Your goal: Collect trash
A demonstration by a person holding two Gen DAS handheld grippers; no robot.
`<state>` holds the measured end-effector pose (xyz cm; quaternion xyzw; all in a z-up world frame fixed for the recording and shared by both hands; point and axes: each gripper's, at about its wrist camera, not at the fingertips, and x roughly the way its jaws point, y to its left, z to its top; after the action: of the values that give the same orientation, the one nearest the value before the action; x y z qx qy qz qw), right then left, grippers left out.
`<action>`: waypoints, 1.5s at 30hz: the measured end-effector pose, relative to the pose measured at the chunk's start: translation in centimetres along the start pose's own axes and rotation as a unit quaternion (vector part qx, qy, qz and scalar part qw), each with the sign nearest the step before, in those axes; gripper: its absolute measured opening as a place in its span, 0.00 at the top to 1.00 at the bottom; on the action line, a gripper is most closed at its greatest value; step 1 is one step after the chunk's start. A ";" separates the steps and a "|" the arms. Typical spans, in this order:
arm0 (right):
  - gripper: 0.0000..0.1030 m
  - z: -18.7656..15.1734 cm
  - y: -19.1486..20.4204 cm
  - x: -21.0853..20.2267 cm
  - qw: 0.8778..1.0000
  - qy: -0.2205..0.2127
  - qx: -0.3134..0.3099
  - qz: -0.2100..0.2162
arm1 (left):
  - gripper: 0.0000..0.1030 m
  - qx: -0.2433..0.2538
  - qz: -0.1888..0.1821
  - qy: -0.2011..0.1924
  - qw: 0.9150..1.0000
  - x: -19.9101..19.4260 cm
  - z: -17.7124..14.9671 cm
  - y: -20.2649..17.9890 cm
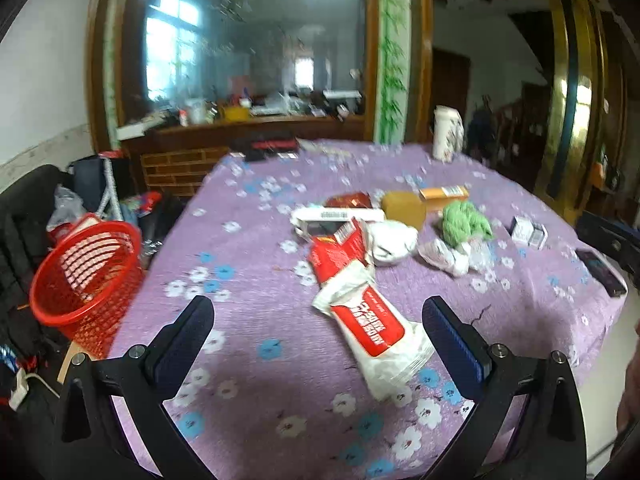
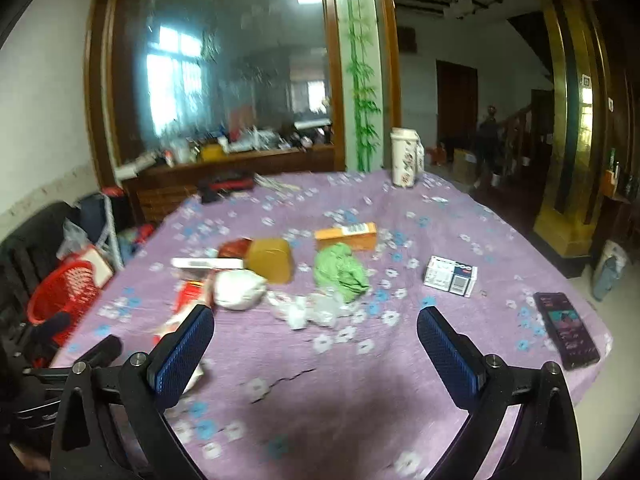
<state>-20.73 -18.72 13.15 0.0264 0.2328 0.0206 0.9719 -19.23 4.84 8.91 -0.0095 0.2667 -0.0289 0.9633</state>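
Left gripper [image 1: 318,322] and right gripper [image 2: 316,330] both gape wide, empty.

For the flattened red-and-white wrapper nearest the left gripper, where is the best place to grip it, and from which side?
Probably the crumpled white upper end of the red-and-white wrapper, where it puckers up off the purple tablecloth. The rest lies flat, giving pads little to catch. The open left gripper would come from the near table edge, angled down, straddling the wrapper's narrow width.
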 end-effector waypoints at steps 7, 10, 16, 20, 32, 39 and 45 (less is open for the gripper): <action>0.01 -3.2 1.3 -2.4 1.000 -0.013 0.001 0.013 | 0.00 -0.039 -0.004 -0.010 0.999 -2.9 -2.7 1.7; 0.01 -3.7 1.4 -2.4 1.000 -0.011 0.003 0.002 | 0.00 -0.034 -0.010 0.014 0.999 -2.8 -3.9 1.4; 0.01 -3.9 1.7 -1.9 0.999 -0.004 -0.020 -0.037 | 0.00 -0.024 -0.014 0.047 0.999 -1.9 -5.0 1.2; 0.01 -3.9 1.5 -1.2 0.999 0.008 -0.021 -0.041 | 0.00 -0.031 -0.019 0.055 0.998 -1.3 -5.0 1.2; 0.01 -4.4 1.7 -0.5 0.999 0.023 -0.023 -0.042 | 0.00 -0.055 -0.007 0.067 0.996 -0.6 -4.9 2.5; 0.02 -4.7 1.9 0.1 0.998 0.034 -0.027 -0.039 | 0.00 -0.050 -0.009 0.065 0.997 -0.7 -4.8 2.4; 0.02 -4.9 1.9 0.4 0.998 0.041 -0.027 -0.037 | 0.00 -0.048 -0.012 0.065 0.997 -0.6 -4.8 2.3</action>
<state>-22.66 -16.63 8.78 -0.0091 0.2723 -0.0080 0.9621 -22.13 7.14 5.04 -0.0568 0.3300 -0.0282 0.9419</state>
